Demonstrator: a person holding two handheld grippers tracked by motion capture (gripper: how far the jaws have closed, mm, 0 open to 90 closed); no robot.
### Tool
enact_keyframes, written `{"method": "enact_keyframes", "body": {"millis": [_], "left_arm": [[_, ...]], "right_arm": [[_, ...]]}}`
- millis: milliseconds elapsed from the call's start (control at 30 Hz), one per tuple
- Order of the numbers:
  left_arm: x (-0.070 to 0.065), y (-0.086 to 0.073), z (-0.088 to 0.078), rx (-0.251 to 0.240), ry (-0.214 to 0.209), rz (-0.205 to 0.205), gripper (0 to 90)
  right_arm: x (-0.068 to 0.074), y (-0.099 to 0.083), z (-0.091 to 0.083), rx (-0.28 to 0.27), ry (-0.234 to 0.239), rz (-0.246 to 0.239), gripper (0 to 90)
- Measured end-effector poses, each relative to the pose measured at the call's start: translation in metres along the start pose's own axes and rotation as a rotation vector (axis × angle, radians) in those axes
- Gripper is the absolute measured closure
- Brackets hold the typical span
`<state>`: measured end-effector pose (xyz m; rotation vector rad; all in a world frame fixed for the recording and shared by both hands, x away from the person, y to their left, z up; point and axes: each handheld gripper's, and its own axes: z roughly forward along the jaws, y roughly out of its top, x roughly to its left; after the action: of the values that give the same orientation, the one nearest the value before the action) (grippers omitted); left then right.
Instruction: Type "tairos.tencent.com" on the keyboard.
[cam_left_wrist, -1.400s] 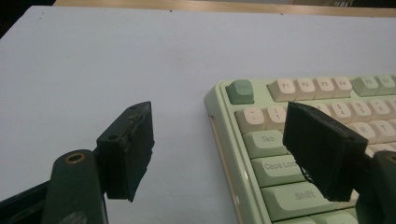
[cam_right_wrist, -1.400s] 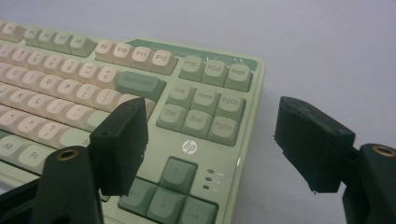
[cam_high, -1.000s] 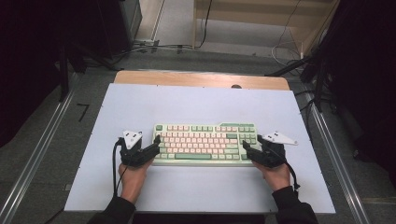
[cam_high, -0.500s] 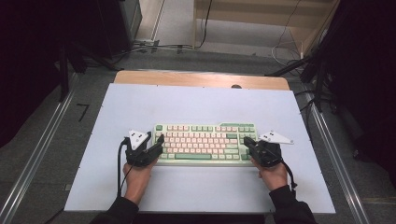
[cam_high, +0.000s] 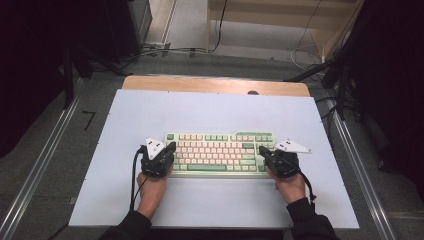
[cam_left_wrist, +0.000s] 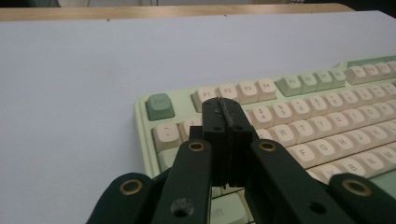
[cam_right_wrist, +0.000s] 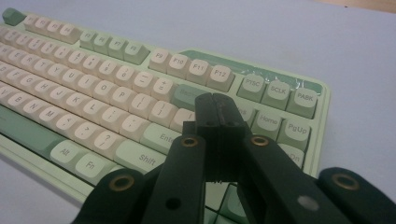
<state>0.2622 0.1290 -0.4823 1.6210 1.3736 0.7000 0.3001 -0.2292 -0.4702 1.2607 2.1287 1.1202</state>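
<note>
A pale green keyboard (cam_high: 220, 152) with cream keys lies on the white tabletop, nearer the front. My left gripper (cam_high: 170, 148) is over its left end. In the left gripper view, the left gripper (cam_left_wrist: 225, 106) has just closed and its jaws meet above the keyboard (cam_left_wrist: 299, 112) near the number row, with nothing between them. My right gripper (cam_high: 262, 150) is at the right end. In the right gripper view, the right gripper (cam_right_wrist: 215, 101) is shut and empty over the keyboard (cam_right_wrist: 116, 88) around the Enter key. A hand holds each gripper.
The white sheet (cam_high: 210, 110) covers most of a wooden table (cam_high: 215, 84). Metal rails (cam_high: 45, 165) run along both sides. Cables (cam_high: 165, 50) lie on the floor beyond the far edge. A cable (cam_high: 134, 180) trails from the left gripper.
Both grippers' jaws have come together from a spread position. The hands stayed at the keyboard's two ends.
</note>
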Motion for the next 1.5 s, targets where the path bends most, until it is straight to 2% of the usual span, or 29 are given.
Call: {"method": "enact_keyframes", "body": {"millis": [233, 733, 833, 1500], "left_arm": [[-0.01, 0.001, 0.008, 0.032, -0.045, 0.01, 90.0], [-0.024, 0.004, 0.02, 0.052, -0.092, 0.013, 90.0], [-0.028, 0.005, 0.025, 0.073, -0.111, 0.013, 90.0], [-0.043, 0.007, 0.042, 0.118, -0.172, 0.027, 90.0]], "right_arm": [[0.002, 0.001, 0.003, 0.003, 0.0, -0.002, 87.5], [0.009, 0.003, 0.007, 0.007, 0.013, -0.017, 87.5], [0.01, 0.004, 0.007, 0.008, 0.018, -0.017, 87.5], [0.017, 0.007, 0.012, 0.005, 0.033, -0.03, 87.5]]}}
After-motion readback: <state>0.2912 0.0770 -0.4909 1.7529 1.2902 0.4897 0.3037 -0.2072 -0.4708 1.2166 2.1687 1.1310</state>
